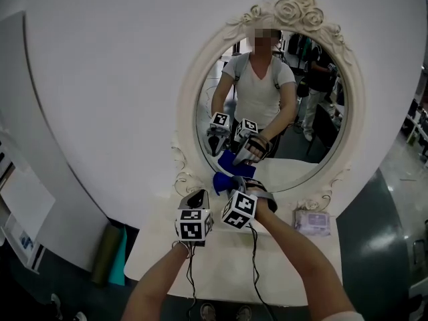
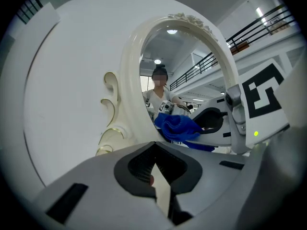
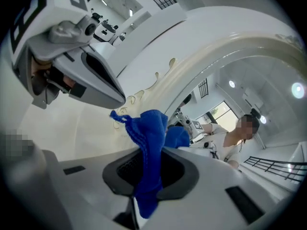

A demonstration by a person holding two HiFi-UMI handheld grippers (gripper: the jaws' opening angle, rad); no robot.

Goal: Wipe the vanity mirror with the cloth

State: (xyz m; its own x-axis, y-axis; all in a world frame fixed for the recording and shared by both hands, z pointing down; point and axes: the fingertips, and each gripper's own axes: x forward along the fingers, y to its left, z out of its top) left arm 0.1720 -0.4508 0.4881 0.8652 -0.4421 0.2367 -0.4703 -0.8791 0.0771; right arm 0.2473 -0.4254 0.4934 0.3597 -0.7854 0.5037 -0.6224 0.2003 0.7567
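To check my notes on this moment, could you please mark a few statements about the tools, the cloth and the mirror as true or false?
1. The right tool holds the blue cloth. True.
2. The left tool grips the cloth too. False: its jaws are together with nothing between them.
3. The mirror frame is plain and square. False: it is oval, with carved roses on top.
4. A small packet lies on the table, right of the frame. True.

Glossy mirror frame [image 2: 128, 80]; seemingly knitted cloth [image 3: 148, 143]
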